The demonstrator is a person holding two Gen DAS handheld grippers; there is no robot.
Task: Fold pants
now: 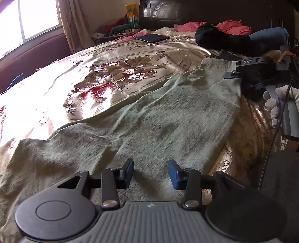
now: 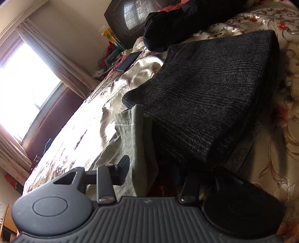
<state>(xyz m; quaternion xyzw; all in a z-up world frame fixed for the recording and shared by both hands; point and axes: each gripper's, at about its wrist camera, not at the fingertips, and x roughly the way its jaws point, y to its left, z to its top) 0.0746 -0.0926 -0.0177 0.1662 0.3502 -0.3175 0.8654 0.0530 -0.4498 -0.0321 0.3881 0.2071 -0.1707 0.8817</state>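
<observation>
Olive green pants [image 1: 149, 119] lie spread across the flowered bedspread [image 1: 104, 74]. My left gripper [image 1: 151, 172] is open and empty, hovering just above the near part of the pants. My right gripper [image 1: 241, 74] is at the far end of the pants by the bed's right edge. In the right wrist view the right gripper [image 2: 149, 172] is turned on its side and open, with the hemmed edge of the pants [image 2: 138, 134] between its fingers. Its right finger is hidden in shadow under a folded dark garment [image 2: 209, 97].
The folded dark grey garment lies right beside the pants' end. A black bundle [image 1: 222, 40], pink clothes [image 1: 231, 27] and blue jeans [image 1: 269, 35] lie near the headboard [image 1: 205, 11]. A dark tablet [image 1: 152, 38] lies on the bed. A window [image 1: 28, 20] is at left.
</observation>
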